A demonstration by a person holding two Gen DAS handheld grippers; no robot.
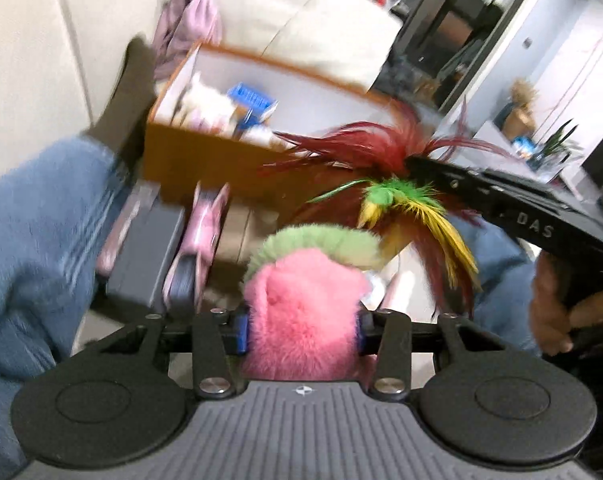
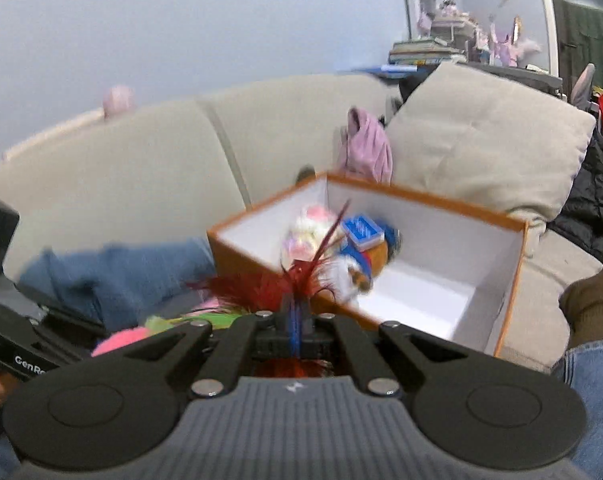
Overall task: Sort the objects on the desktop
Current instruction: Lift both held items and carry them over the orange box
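— While the left gripper (image 1: pixel 301 326) pinched the pink plush (image 1: pixel 301 320), what did the right one do?
— The right gripper (image 2: pixel 294 330) had its jaws clamped on the red feathers (image 2: pixel 277 284), just in front of the box (image 2: pixel 513 272).
— And what did the box hold?
— It stood open on the sofa (image 2: pixel 141 168), orange outside, white inside. A blue case (image 2: pixel 363 231), a pale fluffy toy (image 2: pixel 309 228) and some blurred things lay at its far end; the near end showed bare white floor.
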